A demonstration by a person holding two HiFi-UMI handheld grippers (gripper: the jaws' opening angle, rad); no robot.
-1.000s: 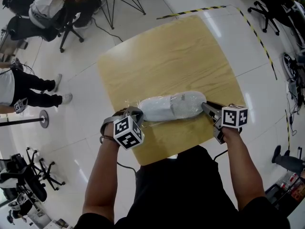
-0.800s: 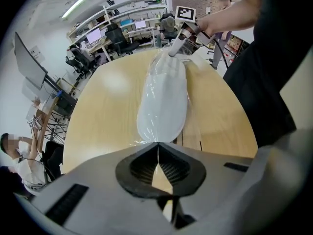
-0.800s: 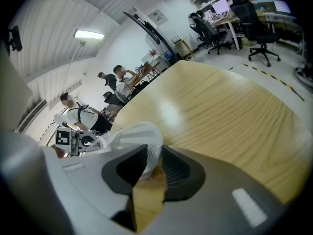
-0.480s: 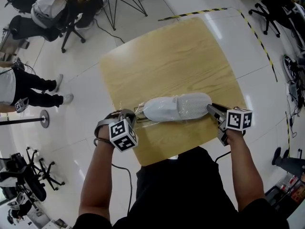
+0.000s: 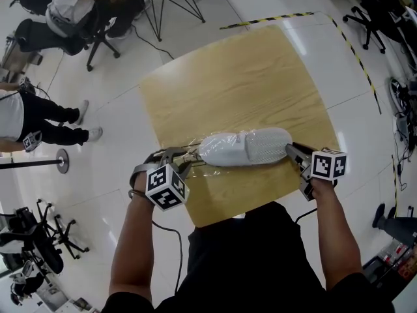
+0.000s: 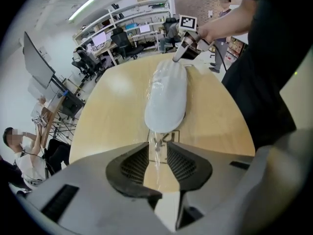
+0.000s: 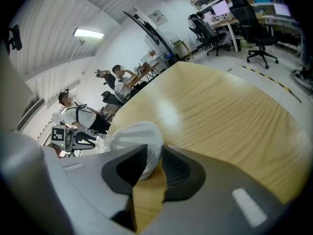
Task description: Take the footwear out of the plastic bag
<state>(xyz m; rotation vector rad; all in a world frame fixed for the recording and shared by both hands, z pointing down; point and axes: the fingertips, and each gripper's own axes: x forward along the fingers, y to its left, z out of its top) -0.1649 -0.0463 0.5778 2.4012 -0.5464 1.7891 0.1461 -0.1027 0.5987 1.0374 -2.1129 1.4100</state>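
White slipper (image 5: 244, 147) lies clamped in the right hand-held gripper (image 5: 291, 150).

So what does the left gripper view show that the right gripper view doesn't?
Only the left gripper view: the end of the clear plastic bag between the jaws of the left gripper, which have just been opening. Only the right gripper view: the right gripper pinching the slipper, close up. Both: the white slipper on the wooden table.
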